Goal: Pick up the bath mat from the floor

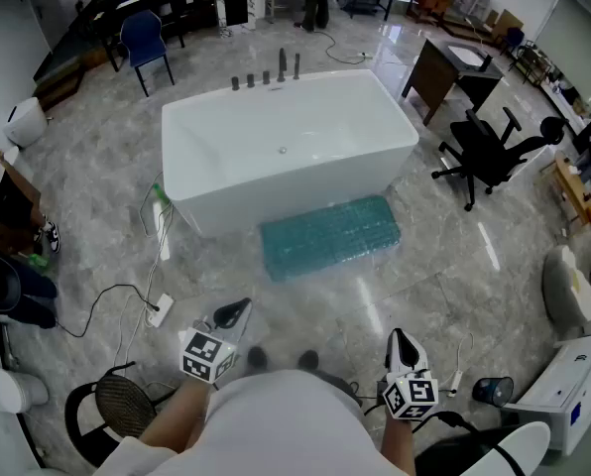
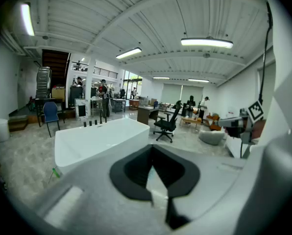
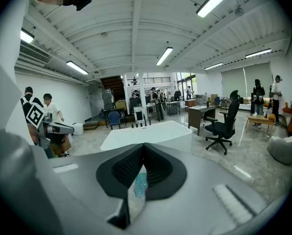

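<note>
Both tongs are pressed together with nothing between them. The left tongs [image 1: 235, 312] and the right tongs [image 1: 403, 342] sit low in the head view, side by side and well apart, both tipped a little toward the floor. Each gripper view shows the dark pads meeting at the tip, the left tongs [image 2: 153, 166] and the right tongs [image 3: 139, 173] alike.

The bath mat [image 1: 329, 236] lies flat on the grey floor [image 1: 444, 266], straight ahead of me and well short of reach. Its long axis runs left to right across my view, slightly tilted, along the near wall of the white bathtub [image 1: 286, 137] and toward that wall's right end. I cannot tell whether its far edge touches the tub. The left end of the mat lines up roughly with the left tongs and the right end with the right tongs, so I judge neither to be clearly nearer. A teal patch of the mat [image 3: 140, 184] shows just below the right tips.

The floor between the tongs and the mat is bare. A power strip with its cables [image 1: 160, 310] lies to the left, clear of the straight path. A black office chair [image 1: 489, 152] stands to the right, well apart from the mat. I judge the tub wall the main limit, so the near edge looks the easier place to pinch.
</note>
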Demonstrator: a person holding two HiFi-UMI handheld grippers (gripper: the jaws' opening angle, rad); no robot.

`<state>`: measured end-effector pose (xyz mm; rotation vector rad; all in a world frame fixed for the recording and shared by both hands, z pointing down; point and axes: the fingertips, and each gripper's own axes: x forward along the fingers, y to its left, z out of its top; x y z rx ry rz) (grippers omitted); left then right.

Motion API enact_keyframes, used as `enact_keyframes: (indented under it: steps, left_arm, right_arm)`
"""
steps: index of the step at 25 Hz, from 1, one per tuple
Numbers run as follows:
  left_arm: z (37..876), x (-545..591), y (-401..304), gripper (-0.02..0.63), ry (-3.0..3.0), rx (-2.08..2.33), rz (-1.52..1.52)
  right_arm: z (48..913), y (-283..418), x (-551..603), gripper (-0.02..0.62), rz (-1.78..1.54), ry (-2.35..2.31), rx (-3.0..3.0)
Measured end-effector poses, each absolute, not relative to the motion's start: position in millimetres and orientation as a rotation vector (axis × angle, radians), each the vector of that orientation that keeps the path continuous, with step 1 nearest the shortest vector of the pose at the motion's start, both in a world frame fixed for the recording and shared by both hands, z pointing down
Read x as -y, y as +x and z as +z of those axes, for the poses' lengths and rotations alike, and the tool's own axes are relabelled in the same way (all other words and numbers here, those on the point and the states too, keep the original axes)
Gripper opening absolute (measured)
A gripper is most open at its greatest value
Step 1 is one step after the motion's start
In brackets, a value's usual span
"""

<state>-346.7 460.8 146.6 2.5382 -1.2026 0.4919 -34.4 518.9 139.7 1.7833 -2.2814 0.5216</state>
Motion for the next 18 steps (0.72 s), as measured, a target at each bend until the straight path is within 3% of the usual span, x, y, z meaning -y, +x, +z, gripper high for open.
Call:
enact_keyframes:
  steps: [18]
  left_arm:
    - [159, -470, -332, 0.003, 2.505, 1.211, 0.536]
  right_arm:
    - [154, -10, -528, 0.005, 0.618, 1.83, 2.268]
